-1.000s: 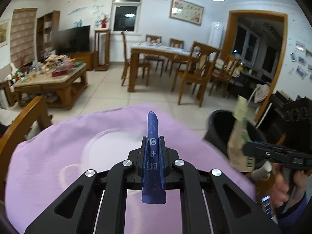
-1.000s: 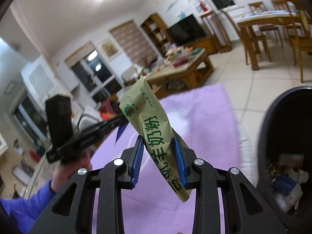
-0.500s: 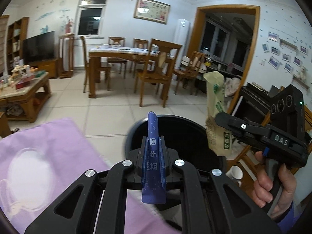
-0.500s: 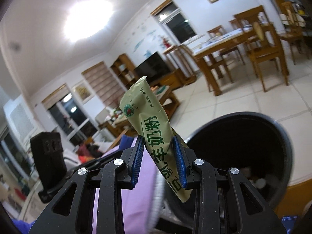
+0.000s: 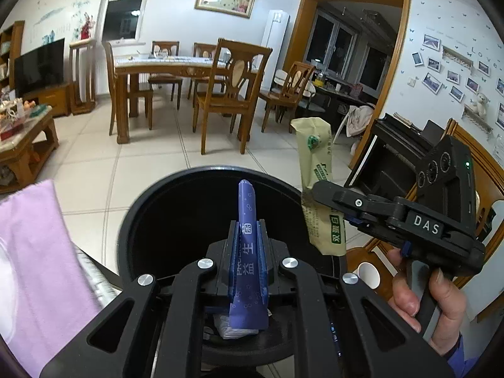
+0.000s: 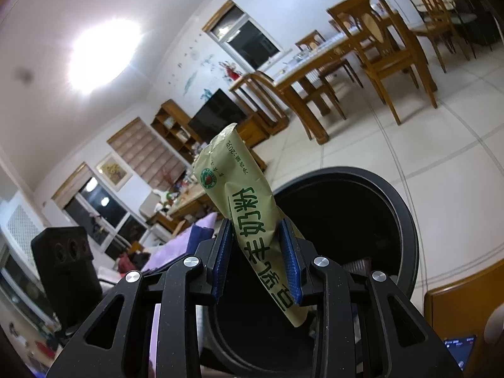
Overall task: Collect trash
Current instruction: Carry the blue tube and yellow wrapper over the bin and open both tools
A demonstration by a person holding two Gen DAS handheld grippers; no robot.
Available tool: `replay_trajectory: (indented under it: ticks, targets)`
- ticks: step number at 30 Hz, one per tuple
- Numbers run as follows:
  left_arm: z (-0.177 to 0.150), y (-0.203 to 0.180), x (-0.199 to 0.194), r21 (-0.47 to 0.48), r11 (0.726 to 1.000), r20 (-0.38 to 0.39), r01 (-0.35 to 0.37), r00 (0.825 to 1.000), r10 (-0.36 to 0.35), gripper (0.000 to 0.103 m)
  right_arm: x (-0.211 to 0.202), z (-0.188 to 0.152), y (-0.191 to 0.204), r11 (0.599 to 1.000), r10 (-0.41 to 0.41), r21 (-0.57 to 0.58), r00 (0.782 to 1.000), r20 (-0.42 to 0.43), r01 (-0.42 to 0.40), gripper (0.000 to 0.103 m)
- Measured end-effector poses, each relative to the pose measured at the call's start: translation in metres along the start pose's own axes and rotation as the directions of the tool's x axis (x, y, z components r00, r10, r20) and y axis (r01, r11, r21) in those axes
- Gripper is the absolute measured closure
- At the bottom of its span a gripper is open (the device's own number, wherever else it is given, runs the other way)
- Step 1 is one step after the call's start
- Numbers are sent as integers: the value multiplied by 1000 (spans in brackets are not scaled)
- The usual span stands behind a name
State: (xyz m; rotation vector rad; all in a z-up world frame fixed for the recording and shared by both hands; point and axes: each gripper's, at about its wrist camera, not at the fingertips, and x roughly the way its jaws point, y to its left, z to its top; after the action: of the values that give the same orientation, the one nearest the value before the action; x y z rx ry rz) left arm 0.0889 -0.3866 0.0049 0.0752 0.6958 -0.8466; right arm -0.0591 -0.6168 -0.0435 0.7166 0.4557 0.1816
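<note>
Left gripper (image 5: 249, 245): blue pads pressed tight on a thin blue sachet (image 5: 249, 252), which stands upright between them with its tip pointing forward. The sachet sits over the open mouth of a round black bin (image 5: 148, 217); a crumpled pale scrap (image 5: 234, 327) lies at the bin's bottom, seen just under the sachet's lower edge.

Right gripper (image 6: 256, 258): pads pinch a pale green packet (image 6: 252, 220) with green print, held at mid-length; the packet leans, upper end up-left, lower end past the right pad. In the left wrist view the same packet (image 5: 318, 189) hangs at the bin's right rim, clamped in the right gripper's black body, with a hand (image 5: 422, 302) wrapped round the handle.

From the right wrist view the bin (image 6: 406, 220) lies directly ahead and below the packet, its rim close behind the fingertips.

Surroundings: purple cloth (image 5: 34, 252) at the left of the bin; tiled floor (image 5: 151, 157); wooden dining table (image 5: 163, 66) and chairs (image 5: 233, 94) beyond; a white cup (image 5: 368, 275) on a wooden surface at lower right.
</note>
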Motion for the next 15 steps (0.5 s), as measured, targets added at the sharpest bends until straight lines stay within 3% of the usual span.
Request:
replay_trajectory:
  ticks: [15]
  targets:
    - [-12, 0, 27, -8, 1000, -62, 7, 998, -7, 91, 28, -4, -21, 998, -31, 51, 999, -32, 32, 71]
